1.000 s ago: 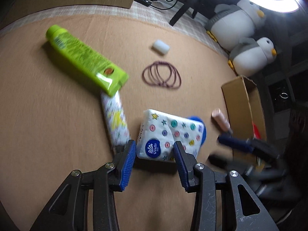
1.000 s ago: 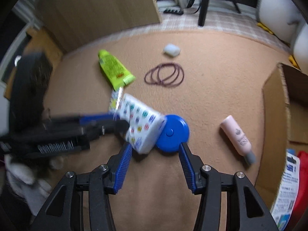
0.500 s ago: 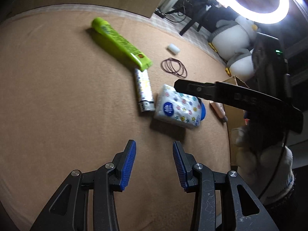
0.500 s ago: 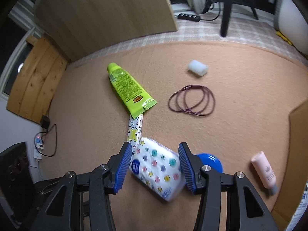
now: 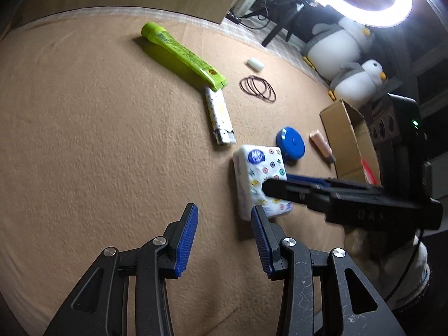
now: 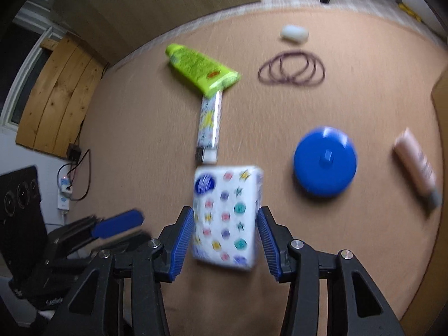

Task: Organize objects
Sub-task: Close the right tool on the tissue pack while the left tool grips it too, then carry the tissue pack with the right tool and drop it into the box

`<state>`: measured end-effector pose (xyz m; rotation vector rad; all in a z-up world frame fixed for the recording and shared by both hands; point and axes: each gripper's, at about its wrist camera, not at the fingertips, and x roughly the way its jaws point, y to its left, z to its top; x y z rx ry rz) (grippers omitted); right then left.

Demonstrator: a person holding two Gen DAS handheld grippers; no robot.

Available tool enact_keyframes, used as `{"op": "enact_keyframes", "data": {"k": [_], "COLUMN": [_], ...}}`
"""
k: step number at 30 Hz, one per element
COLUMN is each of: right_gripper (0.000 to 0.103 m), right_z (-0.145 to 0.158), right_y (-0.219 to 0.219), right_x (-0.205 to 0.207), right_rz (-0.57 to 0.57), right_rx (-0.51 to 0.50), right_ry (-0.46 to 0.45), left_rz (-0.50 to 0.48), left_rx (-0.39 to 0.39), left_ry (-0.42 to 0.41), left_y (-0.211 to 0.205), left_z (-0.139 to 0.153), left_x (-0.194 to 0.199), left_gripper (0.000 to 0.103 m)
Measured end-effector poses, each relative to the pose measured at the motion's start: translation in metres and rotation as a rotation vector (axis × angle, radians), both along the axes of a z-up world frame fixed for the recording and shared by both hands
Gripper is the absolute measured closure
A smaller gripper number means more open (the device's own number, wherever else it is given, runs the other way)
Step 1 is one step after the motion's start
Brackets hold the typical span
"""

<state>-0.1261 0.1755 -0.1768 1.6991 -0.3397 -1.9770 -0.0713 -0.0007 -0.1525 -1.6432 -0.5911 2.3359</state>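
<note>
Right gripper (image 6: 225,240) is straddling the tissue pack (image 6: 226,218), blue pads flanking its sides, apparently touching; the pack is lying on the tan mat (image 6: 140,128) near a blue round case (image 6: 324,165). Left gripper (image 5: 224,238) is hovering spread, holding nothing.

tissue pack (image 6: 226,218): white soft wrap, coloured dot/star print, blue round logo at far end; sits between the right gripper (image 6: 225,238) pads, pads at both long sides; lighter's near end just past its far end
</note>
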Motion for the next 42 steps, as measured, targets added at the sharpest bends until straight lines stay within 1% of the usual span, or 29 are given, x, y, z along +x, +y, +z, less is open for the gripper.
{"op": "enact_keyframes", "data": {"k": [2,3,6,8,9,11,14,20,24,31,33,36,41,42], "right_gripper": [0.059,0.059,0.059,0.059,0.057,0.053,0.052,0.051,0.051,0.052,0.053,0.053,0.053,0.053], "right_z": [0.002,0.004,0.008,0.009,0.008,0.006,0.002,-0.003,-0.001,0.003,0.005,0.013,0.037,0.042], "right_y": [0.004,0.006,0.014,0.015,0.015,0.014,0.011,0.001,-0.002,-0.002,0.001,0.008,0.026,0.029], "right_x": [0.007,0.009,0.012,0.01,0.008,0.004,0.0,-0.002,-0.001,0.003,0.004,0.008,0.014,0.014], "right_rz": [-0.012,-0.024,-0.064,-0.074,-0.079,-0.087,-0.091,-0.068,-0.059,-0.044,-0.048,-0.057,-0.085,-0.138], "right_rx": [0.009,0.02,0.006,0.009,0.014,0.016,0.014,0.021,0.031,0.063,0.068,0.077,0.096,0.115], "right_ry": [0.011,0.023,0.031,0.031,0.027,0.016,-0.003,-0.028,-0.02,-0.001,0.003,0.025,0.081,0.093], "left_rz": [-0.02,-0.029,-0.062,-0.094,-0.111,-0.135,-0.151,-0.147,-0.133,-0.136,-0.135,-0.136,-0.166,-0.172], "left_rx": [0.003,0.003,-0.017,-0.037,-0.048,-0.064,-0.064,-0.03,0.0,0.009,0.008,0.009,-0.009,-0.012], "left_ry": [-0.002,-0.003,0.011,0.009,0.007,0.007,0.0,-0.009,-0.023,-0.02,-0.019,-0.009,0.043,0.055], "left_y": [0.005,0.006,0.017,0.028,0.033,0.043,0.051,0.051,0.051,0.054,0.056,0.062,0.084,0.089], "left_z": [-0.002,-0.002,-0.002,-0.005,-0.006,-0.009,-0.014,-0.018,-0.021,-0.021,-0.019,-0.012,0.011,0.016], "left_x": [0.0,-0.001,-0.007,-0.013,-0.016,-0.021,-0.027,-0.032,-0.034,-0.033,-0.033,-0.033,-0.034,-0.035], "left_gripper": [0.058,0.055,0.046,0.044,0.044,0.044,0.044,0.045,0.046,0.053,0.056,0.057,0.057,0.057]}}
